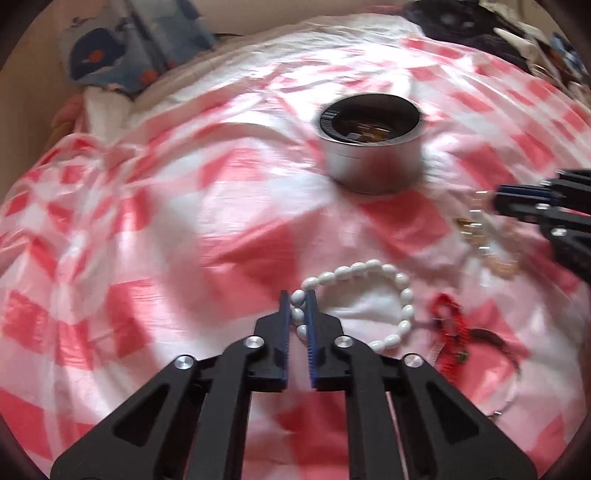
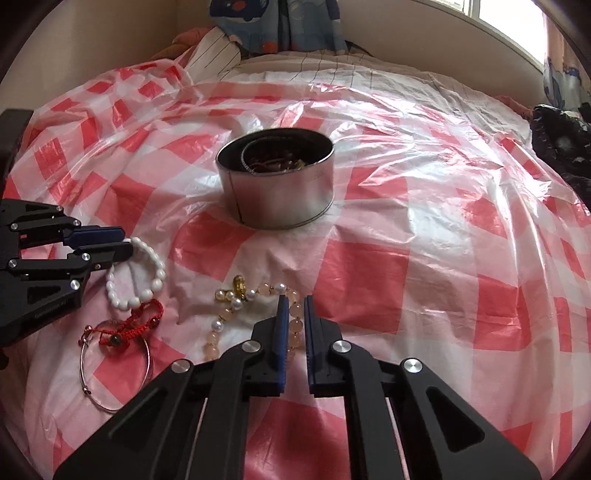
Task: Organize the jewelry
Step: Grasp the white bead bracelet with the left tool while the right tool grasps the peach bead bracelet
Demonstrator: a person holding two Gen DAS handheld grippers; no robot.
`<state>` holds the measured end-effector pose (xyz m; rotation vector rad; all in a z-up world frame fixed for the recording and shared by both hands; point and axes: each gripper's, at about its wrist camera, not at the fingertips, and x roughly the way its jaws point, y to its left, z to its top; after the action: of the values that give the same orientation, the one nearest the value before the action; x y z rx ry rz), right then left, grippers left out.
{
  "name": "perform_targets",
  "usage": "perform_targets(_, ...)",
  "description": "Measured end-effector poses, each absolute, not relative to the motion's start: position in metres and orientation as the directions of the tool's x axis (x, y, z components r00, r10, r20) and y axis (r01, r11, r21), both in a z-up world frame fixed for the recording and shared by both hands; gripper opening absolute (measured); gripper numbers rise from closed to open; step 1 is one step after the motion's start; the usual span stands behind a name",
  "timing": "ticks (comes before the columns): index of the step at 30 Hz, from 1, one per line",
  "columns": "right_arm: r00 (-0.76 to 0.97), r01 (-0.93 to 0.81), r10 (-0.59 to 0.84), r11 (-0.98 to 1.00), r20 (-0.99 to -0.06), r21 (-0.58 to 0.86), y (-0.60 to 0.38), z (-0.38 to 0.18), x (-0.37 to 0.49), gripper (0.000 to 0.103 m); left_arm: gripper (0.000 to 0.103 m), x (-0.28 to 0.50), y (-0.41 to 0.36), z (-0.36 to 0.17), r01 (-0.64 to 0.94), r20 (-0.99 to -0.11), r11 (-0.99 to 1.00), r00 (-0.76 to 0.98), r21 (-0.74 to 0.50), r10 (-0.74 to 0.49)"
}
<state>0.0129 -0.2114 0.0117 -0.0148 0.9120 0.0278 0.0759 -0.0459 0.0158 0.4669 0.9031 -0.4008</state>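
Note:
A round metal tin (image 1: pixel 371 149) with jewelry inside stands on the red-and-white checked plastic sheet; it also shows in the right wrist view (image 2: pixel 275 184). My left gripper (image 1: pixel 298 301) is shut on a white bead bracelet (image 1: pixel 369 271), also seen from the right wrist (image 2: pixel 138 273). My right gripper (image 2: pixel 294 306) is closed around the beads of a peach and pearl bead bracelet (image 2: pixel 255 295); it shows at the right edge of the left wrist view (image 1: pixel 495 201). A red cord bracelet (image 2: pixel 129 326) and a thin wire bangle (image 2: pixel 114 369) lie beside them.
The checked sheet (image 2: pixel 406 258) covers a bed. Patterned blue fabric (image 2: pixel 277 22) lies at the far end, dark clothing (image 2: pixel 561 147) at the right, a window (image 2: pixel 517 18) beyond.

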Motion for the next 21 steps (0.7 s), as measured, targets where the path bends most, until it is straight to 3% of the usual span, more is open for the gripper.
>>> perform_targets(6,0.633,-0.010,0.055,0.998,-0.772,0.062,-0.220,0.018,0.013,0.009,0.007,0.081,-0.029,0.031,0.495,-0.804,0.866,0.543,0.071,-0.244)
perform_targets(8,0.629,-0.001,0.053,0.998,-0.776,0.067,-0.223,0.018,0.014,0.010,0.007,0.080,-0.032,0.028,0.506,-0.812,0.858,0.535,0.086,-0.234)
perform_targets(9,0.623,0.003,0.050,0.998,-0.780,0.066,-0.224,0.017,0.015,0.023,0.007,0.080,-0.034,0.025,0.509,-0.819,0.855,0.529,0.095,-0.224)
perform_targets(10,0.617,0.005,0.048,0.998,-0.786,0.065,-0.223,0.015,0.016,0.044,0.007,0.081,-0.037,0.023,0.509,-0.824,0.855,0.523,0.100,-0.216)
perform_targets(11,0.612,0.003,0.046,0.998,-0.790,0.060,-0.222,0.013,0.017,0.052,0.007,0.081,-0.038,0.020,0.509,-0.830,0.854,0.519,0.107,-0.206)
perform_targets(14,0.609,-0.016,0.034,0.999,-0.792,0.031,-0.216,0.012,0.015,0.054,0.009,0.079,-0.041,0.015,0.508,-0.836,0.851,0.519,0.131,-0.181)
perform_targets(21,0.566,-0.012,0.000,1.000,-0.824,-0.009,-0.215,-0.001,0.017,0.054,0.034,0.075,-0.048,0.011,0.529,-0.836,0.836,0.518,0.146,-0.182)
